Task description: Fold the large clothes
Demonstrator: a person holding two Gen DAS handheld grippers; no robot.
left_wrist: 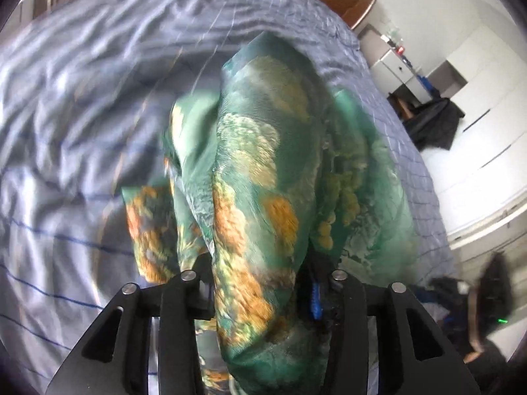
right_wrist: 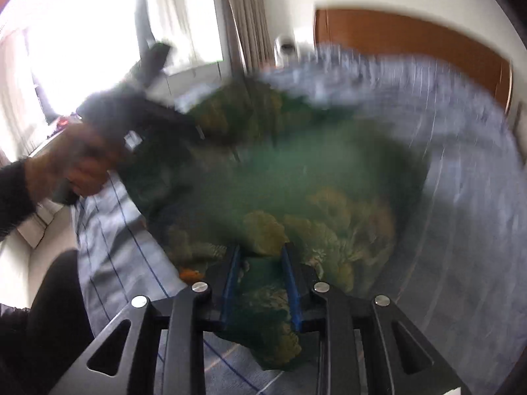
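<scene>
A large green garment [left_wrist: 263, 171] with an orange floral print hangs bunched over the bed. My left gripper [left_wrist: 260, 283] is shut on a thick fold of it, and the cloth covers the fingertips. In the right wrist view the same garment [right_wrist: 296, 191] spreads out, blurred by motion. My right gripper [right_wrist: 262, 263] holds an edge of it between its blue pads [right_wrist: 291, 279], which stand a little apart with cloth between them. The left gripper [right_wrist: 154, 125] and the person's hand [right_wrist: 82, 168] show at the left, raised above the bed.
The bed has a pale blue checked cover [left_wrist: 82, 131] and a brown headboard [right_wrist: 411, 42]. White cabinets [left_wrist: 487, 125] and dark clothes [left_wrist: 431, 121] stand beyond the bed's right side. A window with curtains [right_wrist: 237, 16] is behind.
</scene>
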